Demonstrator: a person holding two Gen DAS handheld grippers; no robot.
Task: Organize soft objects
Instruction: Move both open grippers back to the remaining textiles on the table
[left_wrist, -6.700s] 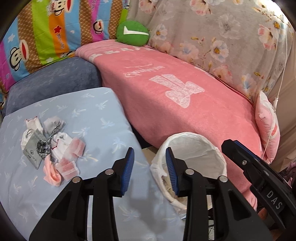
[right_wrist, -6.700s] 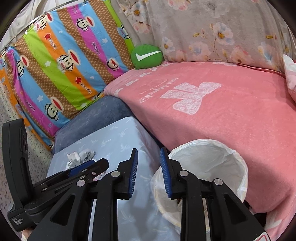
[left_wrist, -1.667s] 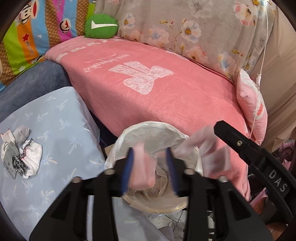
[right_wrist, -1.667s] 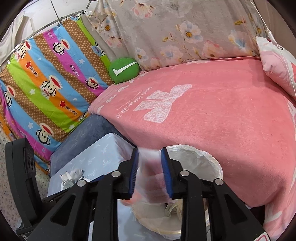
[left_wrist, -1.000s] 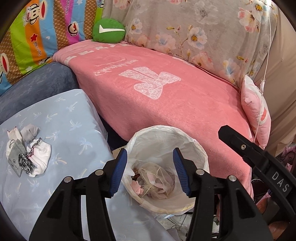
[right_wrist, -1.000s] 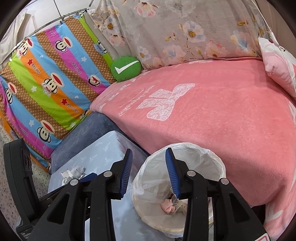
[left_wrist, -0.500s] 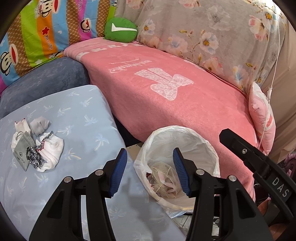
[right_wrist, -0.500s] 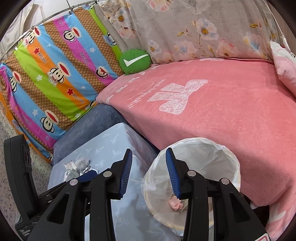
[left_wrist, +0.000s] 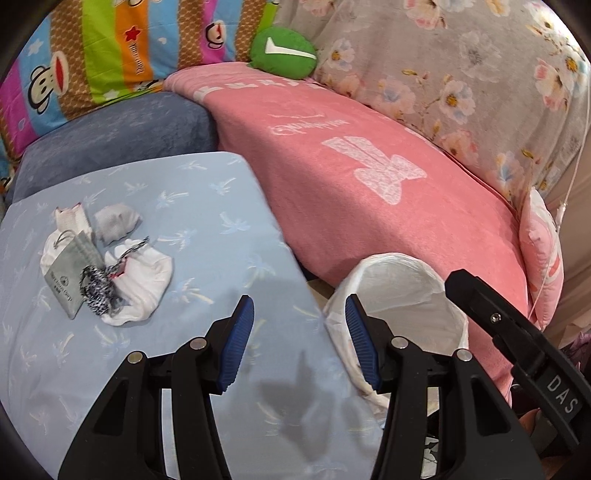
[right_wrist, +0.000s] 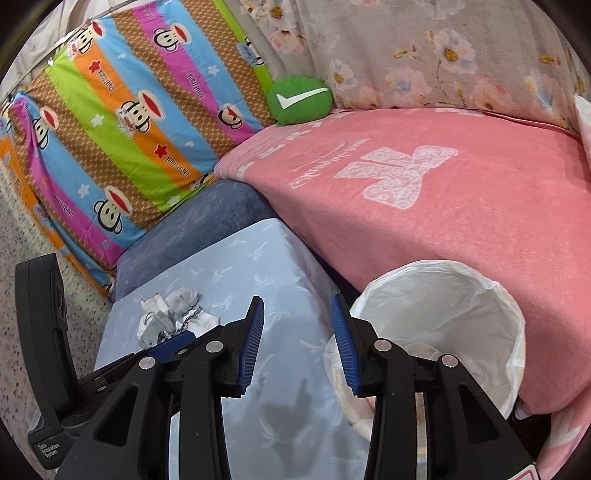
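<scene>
Pale-blue cushion (left_wrist: 207, 206) bears socks (left_wrist: 110, 266); lined bin (left_wrist: 402, 280) beside; both claws gape empty.

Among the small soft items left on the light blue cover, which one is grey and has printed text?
The flat grey pouch, lying at the pile's left edge; the white sock beside it bears no print.

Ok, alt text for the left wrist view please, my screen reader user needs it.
The open, empty left gripper hovers over a light blue cloth, a small pile of socks and pouches to its left. A white-lined bin stands right, against a pink blanket.
</scene>
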